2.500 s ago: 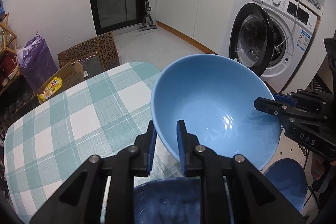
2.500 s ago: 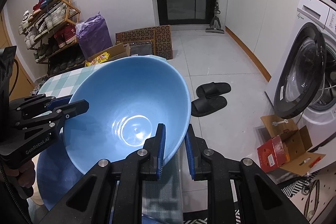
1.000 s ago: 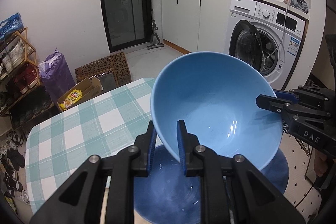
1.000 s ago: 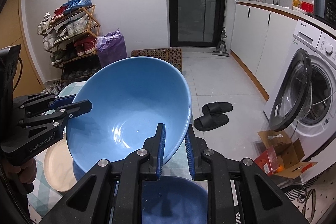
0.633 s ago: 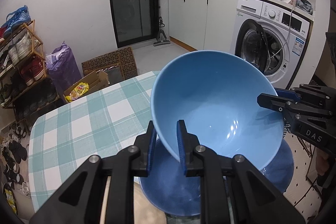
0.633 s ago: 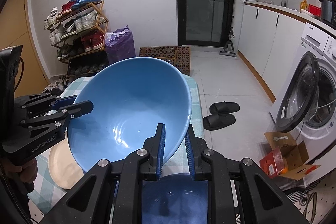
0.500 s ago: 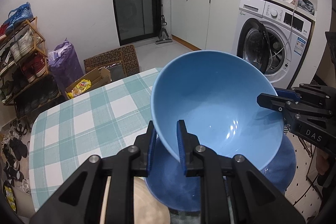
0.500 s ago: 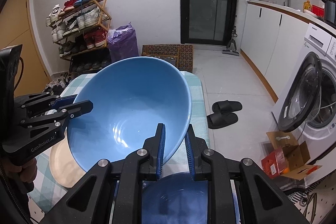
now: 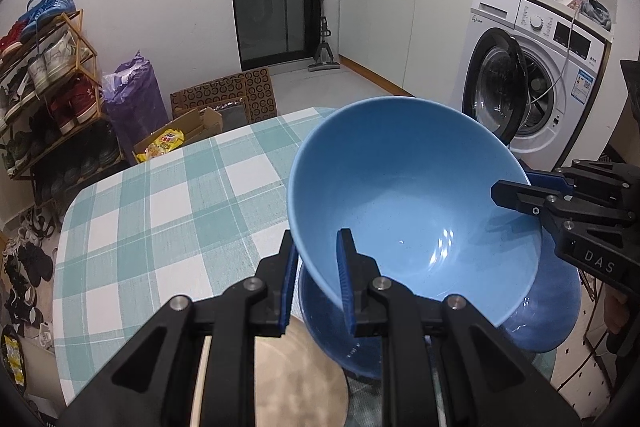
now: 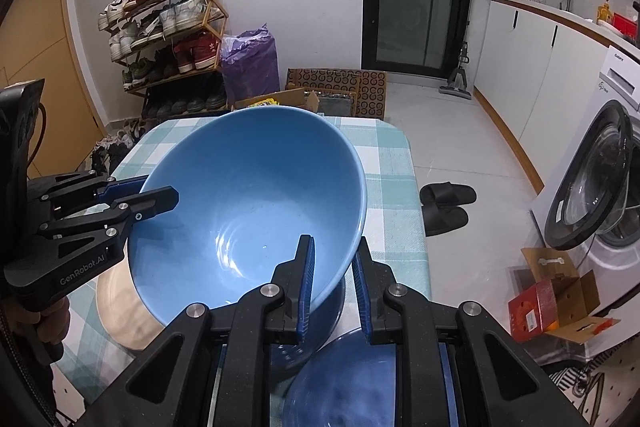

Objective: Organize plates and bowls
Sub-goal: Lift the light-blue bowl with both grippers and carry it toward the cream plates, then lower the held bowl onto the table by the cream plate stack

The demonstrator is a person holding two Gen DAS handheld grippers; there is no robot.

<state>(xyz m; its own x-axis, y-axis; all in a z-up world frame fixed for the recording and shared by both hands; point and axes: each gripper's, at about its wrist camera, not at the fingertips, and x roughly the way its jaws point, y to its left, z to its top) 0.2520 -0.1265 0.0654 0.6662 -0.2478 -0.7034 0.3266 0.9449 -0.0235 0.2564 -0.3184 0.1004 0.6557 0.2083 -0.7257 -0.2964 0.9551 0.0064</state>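
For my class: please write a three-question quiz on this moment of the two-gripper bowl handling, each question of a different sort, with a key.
1. True or false: only the left gripper grips the light blue bowl.
2. Multiple choice: what lies directly beneath the held bowl? A) a darker blue bowl B) a red pot C) a glass jug
3. Fill in: the tan plate rests on the ____-and-white checked tablecloth.

Key:
1. False: the right gripper is also shut on its rim, on the opposite side.
2. A: the darker blue bowl on the table.
3. Green (pale teal).
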